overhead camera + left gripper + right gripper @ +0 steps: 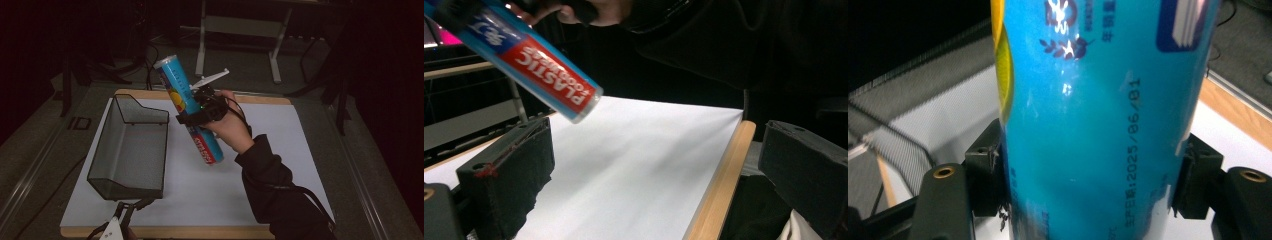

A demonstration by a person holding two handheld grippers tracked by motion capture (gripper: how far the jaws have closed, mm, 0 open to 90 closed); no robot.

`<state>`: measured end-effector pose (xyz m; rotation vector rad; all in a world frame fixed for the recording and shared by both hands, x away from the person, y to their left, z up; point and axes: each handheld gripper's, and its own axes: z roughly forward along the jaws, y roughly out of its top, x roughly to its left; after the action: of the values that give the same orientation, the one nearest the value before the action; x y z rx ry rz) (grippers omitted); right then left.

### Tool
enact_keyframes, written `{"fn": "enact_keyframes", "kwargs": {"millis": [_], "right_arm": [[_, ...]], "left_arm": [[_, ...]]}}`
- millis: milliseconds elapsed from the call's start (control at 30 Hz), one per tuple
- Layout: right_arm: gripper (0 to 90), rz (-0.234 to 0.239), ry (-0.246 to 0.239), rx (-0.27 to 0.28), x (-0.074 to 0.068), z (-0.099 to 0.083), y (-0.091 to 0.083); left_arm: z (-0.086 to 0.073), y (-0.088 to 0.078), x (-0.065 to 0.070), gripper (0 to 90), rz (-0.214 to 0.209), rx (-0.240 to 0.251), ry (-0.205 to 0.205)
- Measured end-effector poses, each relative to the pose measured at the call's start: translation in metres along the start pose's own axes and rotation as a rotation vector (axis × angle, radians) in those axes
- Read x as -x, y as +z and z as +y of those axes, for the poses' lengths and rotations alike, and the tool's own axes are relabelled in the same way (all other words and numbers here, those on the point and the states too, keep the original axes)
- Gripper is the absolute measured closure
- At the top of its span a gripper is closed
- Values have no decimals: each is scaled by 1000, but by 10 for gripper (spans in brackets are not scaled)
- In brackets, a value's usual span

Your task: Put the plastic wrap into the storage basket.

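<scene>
A tall blue snack can (189, 110) with a red end hangs tilted above the white board (260, 150), its capped end up and back, its red end down toward the front. My right gripper (196, 116) is shut on the can's middle, and both pads press the blue wall (1088, 150) of the can in the right gripper view. A black mesh basket (131, 147) stands empty on the board's left part. My left gripper (131, 207) sits at the board's front edge, open, with nothing between its pads (509, 175). The red end of the can (556, 90) hovers above it.
The white board lies on a wooden tabletop (165, 232) whose edge shows at the front. A metal stand (240, 30) rises behind the table. The person's dark sleeve (280, 195) crosses the board's right front part. The surroundings are dark.
</scene>
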<state>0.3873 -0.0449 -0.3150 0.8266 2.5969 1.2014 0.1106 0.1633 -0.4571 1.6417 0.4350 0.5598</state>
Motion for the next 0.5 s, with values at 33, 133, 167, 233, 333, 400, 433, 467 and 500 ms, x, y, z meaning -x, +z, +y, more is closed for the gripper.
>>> {"fn": "enact_keyframes", "kwargs": {"millis": [33, 133, 167, 233, 333, 400, 433, 467, 500], "right_arm": [[318, -3, 7, 5, -2, 3, 2], [317, 8, 38, 23, -7, 10, 10], [318, 15, 46, 37, -9, 12, 12], [317, 21, 80, 52, -14, 16, 19], [317, 24, 127, 79, -19, 21, 28], [317, 31, 158, 98, -22, 25, 33], [317, 34, 171, 108, -24, 26, 36], [317, 33, 184, 113, -26, 28, 40], [317, 36, 198, 119, -28, 30, 44]], "left_arm": [[0, 0, 0, 23, -1, -1, 1], [0, -1, 0, 23, -2, 1, 0], [0, -1, 0, 23, -2, -1, -1], [0, -1, 0, 23, 1, -2, 0], [0, -1, 0, 23, 4, 2, 3], [0, -2, 0, 23, 5, 2, 6], [0, -2, 0, 23, 5, 3, 4], [0, -2, 0, 23, 6, 3, 5], [0, -2, 0, 23, 5, 2, 5]]}}
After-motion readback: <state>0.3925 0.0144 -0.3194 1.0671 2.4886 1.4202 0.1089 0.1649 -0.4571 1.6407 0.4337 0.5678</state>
